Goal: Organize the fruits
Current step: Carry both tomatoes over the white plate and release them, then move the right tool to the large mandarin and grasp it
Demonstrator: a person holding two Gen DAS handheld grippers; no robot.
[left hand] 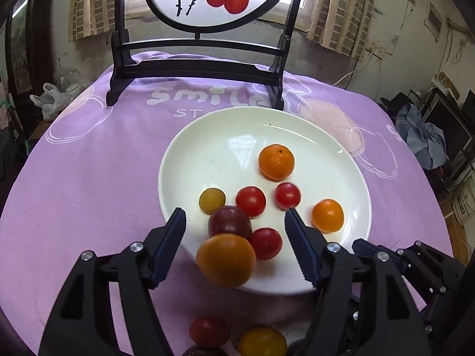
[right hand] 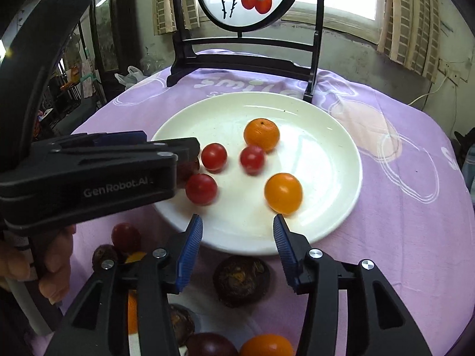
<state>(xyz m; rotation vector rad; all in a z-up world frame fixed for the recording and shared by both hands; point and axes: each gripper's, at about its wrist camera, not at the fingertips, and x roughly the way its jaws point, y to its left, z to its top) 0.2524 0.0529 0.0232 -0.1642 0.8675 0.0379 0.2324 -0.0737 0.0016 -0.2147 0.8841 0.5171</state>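
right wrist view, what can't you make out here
- Dark fruit: mostly hidden behind the left gripper.
- Left gripper's opening: seen side-on only.
- Fruits at the bottom edge: cut off by the frame and the right gripper.
- Red tomato: blurred.

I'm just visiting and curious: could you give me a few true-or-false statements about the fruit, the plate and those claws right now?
1. The plate is white. True.
2. The tablecloth is green. False: it is purple.
3. The left claw is open. True.
4. The right claw grips a tomato. False: it is open and holds nothing.
5. The mandarin lies on the plate. True.
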